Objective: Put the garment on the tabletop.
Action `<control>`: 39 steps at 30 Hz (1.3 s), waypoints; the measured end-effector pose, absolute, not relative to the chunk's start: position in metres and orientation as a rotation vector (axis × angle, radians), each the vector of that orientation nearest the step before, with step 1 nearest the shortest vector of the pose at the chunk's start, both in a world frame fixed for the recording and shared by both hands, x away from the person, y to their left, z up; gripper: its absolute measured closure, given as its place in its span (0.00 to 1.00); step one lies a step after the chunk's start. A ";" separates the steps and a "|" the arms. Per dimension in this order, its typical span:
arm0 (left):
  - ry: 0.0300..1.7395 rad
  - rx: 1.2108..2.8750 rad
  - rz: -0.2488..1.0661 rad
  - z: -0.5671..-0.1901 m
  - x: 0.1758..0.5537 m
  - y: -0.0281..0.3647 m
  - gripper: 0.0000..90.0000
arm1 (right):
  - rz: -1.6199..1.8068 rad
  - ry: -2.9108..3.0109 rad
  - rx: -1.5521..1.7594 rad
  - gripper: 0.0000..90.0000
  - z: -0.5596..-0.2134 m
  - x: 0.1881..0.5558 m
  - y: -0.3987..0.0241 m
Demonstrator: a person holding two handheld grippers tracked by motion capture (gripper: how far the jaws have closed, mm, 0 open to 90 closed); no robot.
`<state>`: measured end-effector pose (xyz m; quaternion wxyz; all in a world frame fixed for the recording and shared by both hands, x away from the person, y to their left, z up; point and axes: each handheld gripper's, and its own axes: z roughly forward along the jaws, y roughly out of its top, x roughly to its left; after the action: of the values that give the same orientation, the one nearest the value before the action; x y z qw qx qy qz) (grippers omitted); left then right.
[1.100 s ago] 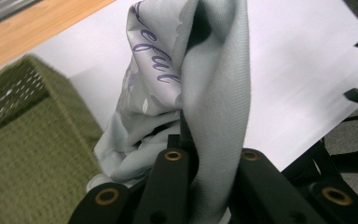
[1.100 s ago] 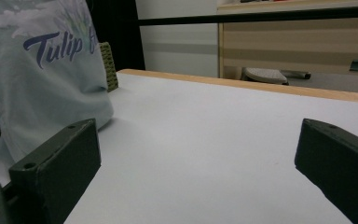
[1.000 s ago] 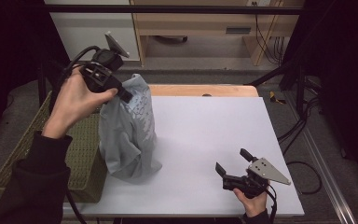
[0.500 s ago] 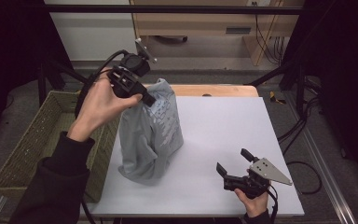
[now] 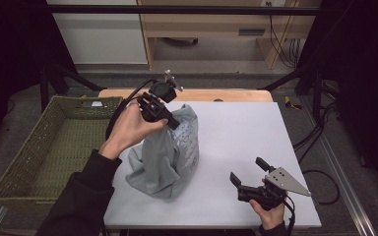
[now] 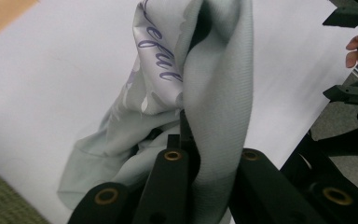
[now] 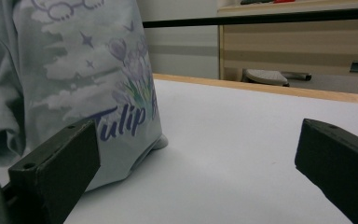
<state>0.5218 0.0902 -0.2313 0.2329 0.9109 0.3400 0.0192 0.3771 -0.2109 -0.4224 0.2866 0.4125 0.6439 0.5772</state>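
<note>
Resting near the table's [image 5: 236, 123] front right corner, the right gripper [image 5: 250, 173] has its jaws spread wide with nothing between them, pointed toward the shirt [image 5: 170, 157]. Farther in, at the left side of the board, the left gripper [image 5: 165, 115] is pinched tight on a fold at the shirt's top, with the hem slumped on the surface. Lifting the shirt for spreading looks like the step in hand; next, I judge, the free jaws must take another edge. Beyond the left edge sits a basket [image 5: 34, 147].
</note>
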 end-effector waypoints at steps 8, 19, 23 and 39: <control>0.921 2.551 0.014 -0.274 0.529 0.080 0.96 | 1.520 1.734 1.101 0.00 -0.425 0.378 -0.211; 0.906 2.540 -0.015 -0.304 0.527 0.074 0.95 | 1.522 1.735 1.109 0.00 -0.426 0.377 -0.209; 0.907 2.545 -0.037 -0.317 0.529 0.071 0.94 | 1.523 1.736 1.102 0.00 -0.427 0.378 -0.209; 0.869 2.561 -0.044 -0.344 0.525 0.061 0.62 | 1.518 1.745 1.113 0.00 -0.428 0.379 -0.209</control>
<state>0.5246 0.0613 -0.3441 0.2166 0.9244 0.3136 -0.0158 0.3789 -0.2092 -0.4284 0.2834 0.4159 0.6520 0.5672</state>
